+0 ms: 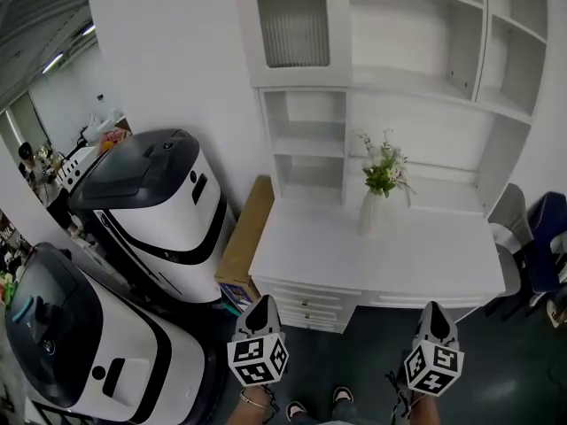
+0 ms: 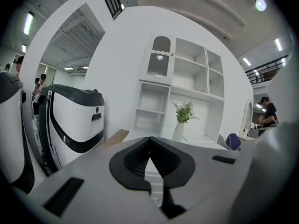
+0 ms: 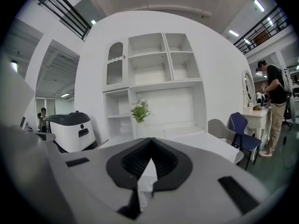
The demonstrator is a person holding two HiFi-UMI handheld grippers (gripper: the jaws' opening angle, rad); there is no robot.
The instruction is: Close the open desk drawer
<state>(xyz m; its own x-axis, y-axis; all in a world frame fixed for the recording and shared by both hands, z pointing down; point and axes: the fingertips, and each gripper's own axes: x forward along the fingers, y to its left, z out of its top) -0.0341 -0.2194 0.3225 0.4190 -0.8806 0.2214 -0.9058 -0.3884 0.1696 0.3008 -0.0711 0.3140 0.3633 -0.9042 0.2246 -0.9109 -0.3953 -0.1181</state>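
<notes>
From where I stand, the floor [image 1: 359, 352] before the desk [image 1: 390, 268] lies open, giving a straight way to the drawer fronts [image 1: 306, 306]. On the desktop only a vase of flowers [image 1: 372, 206] stands, near the back. A brown board [image 1: 245, 237] and a big white machine [image 1: 159, 206] crowd the left side, and chairs [image 1: 523, 237] crowd the right.

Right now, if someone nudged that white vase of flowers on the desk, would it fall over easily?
Probably tippy: the vase looks tall and narrow, with the flowers spreading wider above it. It seems glazed ceramic or glass, so likely stiff, smooth and breakable. On the smooth desk, a low push might slide it instead.
</notes>
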